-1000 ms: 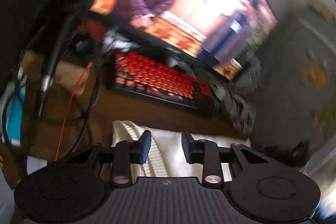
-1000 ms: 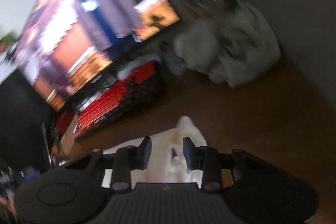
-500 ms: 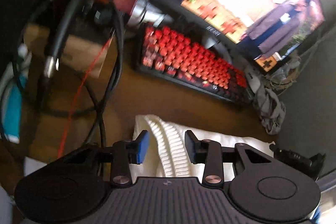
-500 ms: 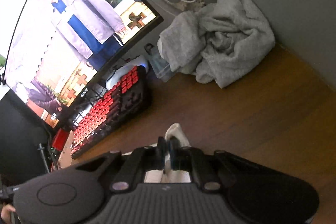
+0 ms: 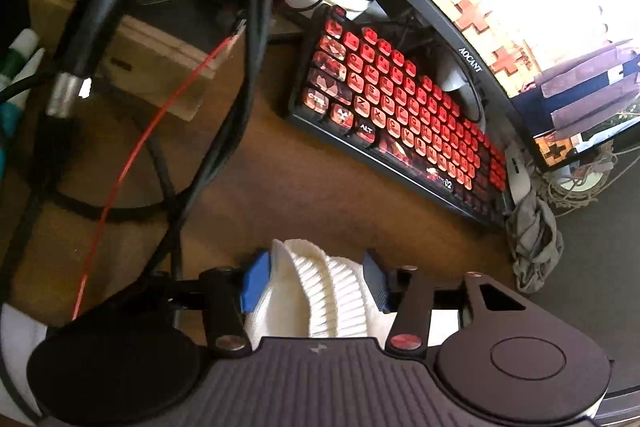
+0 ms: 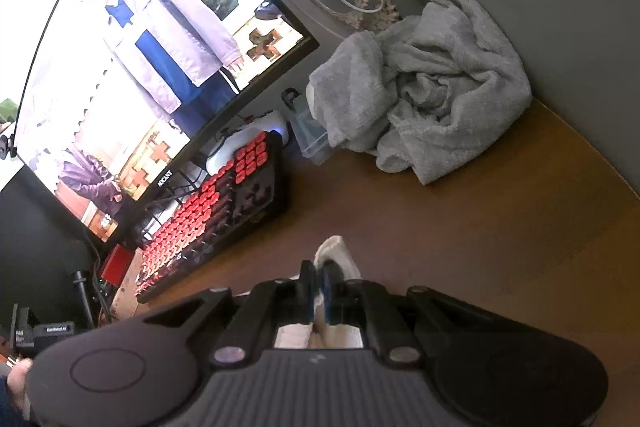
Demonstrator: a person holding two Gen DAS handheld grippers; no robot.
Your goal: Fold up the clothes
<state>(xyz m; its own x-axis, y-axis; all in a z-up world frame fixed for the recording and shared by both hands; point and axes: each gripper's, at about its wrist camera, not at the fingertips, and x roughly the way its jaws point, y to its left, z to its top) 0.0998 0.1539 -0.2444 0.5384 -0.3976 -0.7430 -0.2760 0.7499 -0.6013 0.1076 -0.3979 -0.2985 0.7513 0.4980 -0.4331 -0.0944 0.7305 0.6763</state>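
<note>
White ribbed garment (image 5: 320, 295) bunches between the left gripper (image 5: 316, 279), fingers apart; right gripper (image 6: 319, 287) pinches its corner; only the right view shows a grey towel (image 6: 424, 83).

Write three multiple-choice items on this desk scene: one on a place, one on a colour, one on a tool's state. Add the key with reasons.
1. Where does the grey towel lie?
A. on the keyboard
B. on the desk by the wall, right of the monitor
C. in the left tool

2. What colour are most keys of the keyboard?
A. red
B. white
C. green

3. How is the right tool set?
A. wide open over bare desk
B. shut on the white garment
C. shut on a cable

Key: 1 B, the towel sits heaped on the desk beside the monitor. 2 A, the keycaps show red. 3 B, its pads meet on a fold of the white garment, while the left tool stands open around the ribbed part.
</note>
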